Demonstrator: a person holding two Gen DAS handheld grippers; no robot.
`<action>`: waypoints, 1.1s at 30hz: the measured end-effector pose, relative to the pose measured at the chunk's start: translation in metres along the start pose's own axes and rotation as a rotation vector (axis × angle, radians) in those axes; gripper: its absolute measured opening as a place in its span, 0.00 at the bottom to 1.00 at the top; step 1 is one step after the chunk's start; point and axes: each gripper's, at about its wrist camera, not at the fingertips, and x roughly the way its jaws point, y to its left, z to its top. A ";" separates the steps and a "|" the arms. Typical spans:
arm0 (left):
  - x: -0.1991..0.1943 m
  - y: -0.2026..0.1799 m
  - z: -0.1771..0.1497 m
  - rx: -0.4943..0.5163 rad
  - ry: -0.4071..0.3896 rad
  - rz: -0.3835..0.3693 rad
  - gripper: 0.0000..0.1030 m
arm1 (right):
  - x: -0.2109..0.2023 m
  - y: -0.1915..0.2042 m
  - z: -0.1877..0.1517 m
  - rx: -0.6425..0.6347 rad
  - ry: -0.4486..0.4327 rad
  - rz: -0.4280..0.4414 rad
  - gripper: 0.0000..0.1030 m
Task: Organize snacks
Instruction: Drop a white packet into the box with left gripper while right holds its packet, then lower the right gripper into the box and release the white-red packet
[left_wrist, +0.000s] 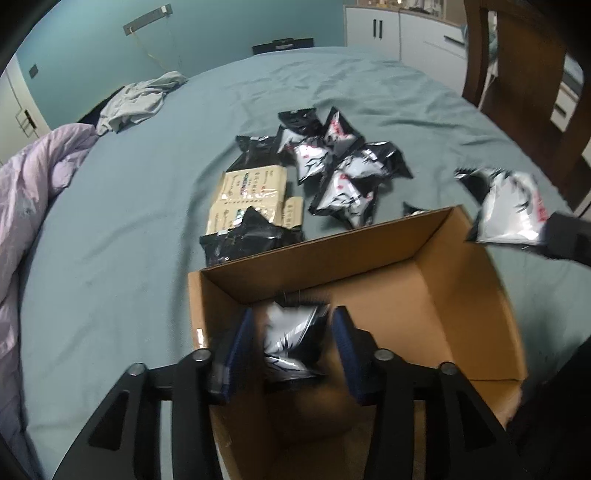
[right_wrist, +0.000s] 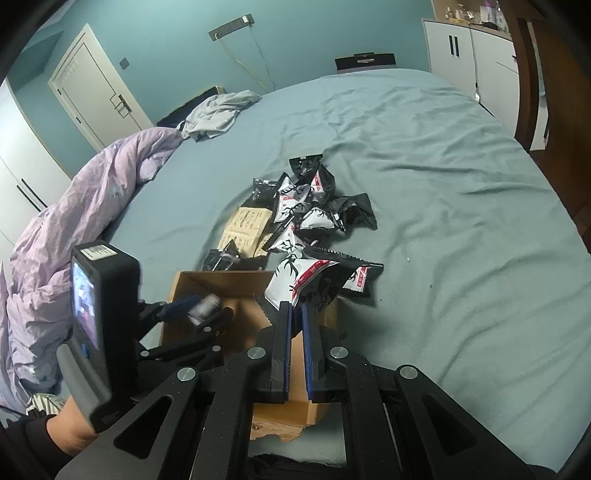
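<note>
Lilac duvet (right_wrist: 74, 221) bunched along the teal bedsheet (right_wrist: 443, 221), grey garment (right_wrist: 218, 110) crumpled beyond, white door (right_wrist: 96, 92) behind.

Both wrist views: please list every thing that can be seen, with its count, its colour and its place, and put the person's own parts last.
cardboard box: one, brown, open, on the bed at the near edge.
loose packet: one, black and silver, blurred, over the box between the left tool's open pads.
held packet: one, black and white with red, pinched in the right tool above the box.
snack pile: several black and white packets, exact count unclear, beyond the box.
beige packets: at least two, beside the pile.
bed sheet: one, blue-green.
quilt: one, lilac, left side.
grey cloth: one, far left.
left tool: open.
right tool: shut on held packet.
</note>
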 end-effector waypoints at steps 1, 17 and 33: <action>-0.005 0.001 0.001 -0.005 -0.008 -0.012 0.56 | 0.000 0.001 0.000 -0.002 0.001 -0.006 0.04; -0.091 0.067 -0.014 -0.031 -0.114 0.016 0.82 | 0.036 0.042 0.002 -0.136 0.159 0.037 0.04; -0.079 0.077 -0.006 -0.103 -0.121 0.015 0.82 | 0.144 0.090 0.007 -0.203 0.330 0.056 0.03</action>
